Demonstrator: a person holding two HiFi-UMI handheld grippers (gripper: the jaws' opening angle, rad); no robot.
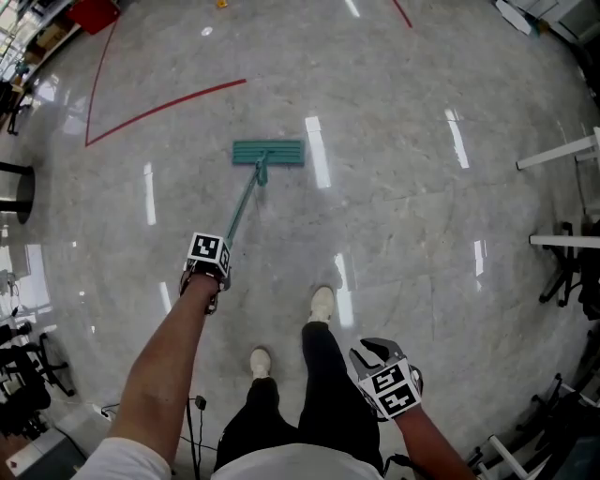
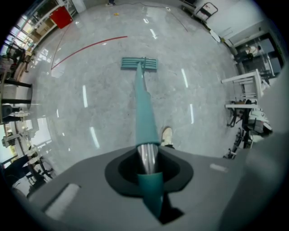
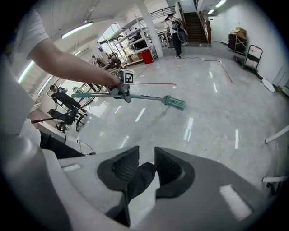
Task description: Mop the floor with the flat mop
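Observation:
The flat mop's teal head lies flat on the glossy grey floor ahead of me, and its teal handle slants back to my left gripper. That gripper is shut on the handle, which runs between its jaws down to the mop head. The right gripper view shows the mop head and the left gripper from the side. My right gripper hangs low by my right leg. Its jaws stand a little apart with nothing held; only my dark trouser leg shows behind the gap.
A red line curves over the floor at the far left, near a red box. White table frames and a chair base stand at the right. My shoes are behind the mop. A person stands far off.

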